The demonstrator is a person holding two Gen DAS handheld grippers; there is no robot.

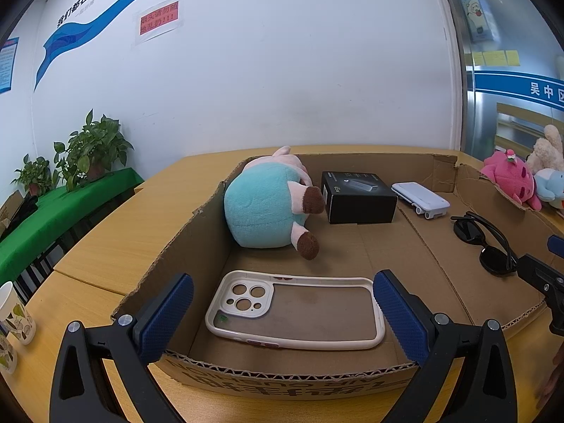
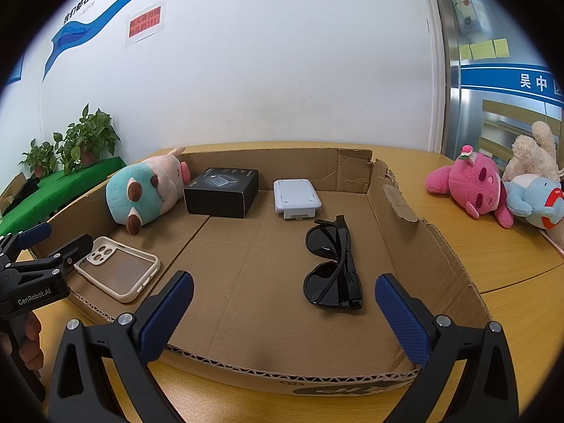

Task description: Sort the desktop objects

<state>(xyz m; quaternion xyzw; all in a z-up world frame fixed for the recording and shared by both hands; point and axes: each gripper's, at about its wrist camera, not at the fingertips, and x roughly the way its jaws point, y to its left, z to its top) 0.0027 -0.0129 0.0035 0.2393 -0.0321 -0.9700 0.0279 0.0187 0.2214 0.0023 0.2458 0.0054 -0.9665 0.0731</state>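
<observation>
A shallow cardboard box [image 1: 197, 232] [image 2: 416, 246] holds a teal and pink plush [image 1: 268, 204] [image 2: 148, 190], a black carton [image 1: 357, 195] [image 2: 222, 190], a white flat device [image 1: 421, 197] [image 2: 296, 197], black sunglasses [image 1: 483, 243] [image 2: 331, 264] and a cream phone case [image 1: 296, 310] [image 2: 118, 268]. My left gripper [image 1: 282, 317] is open just above the phone case, a finger at each end. My right gripper [image 2: 283, 320] is open over the box's near edge, in front of the sunglasses and holding nothing.
Outside the box on the wooden table [image 2: 511, 282], at the right, lie a pink plush [image 2: 469, 183], a cream plush [image 2: 532, 155] and a blue plush [image 2: 535, 197]. Paper cups [image 1: 16, 317] stand at the left edge. Potted plants [image 1: 88, 148] sit on a green-covered table.
</observation>
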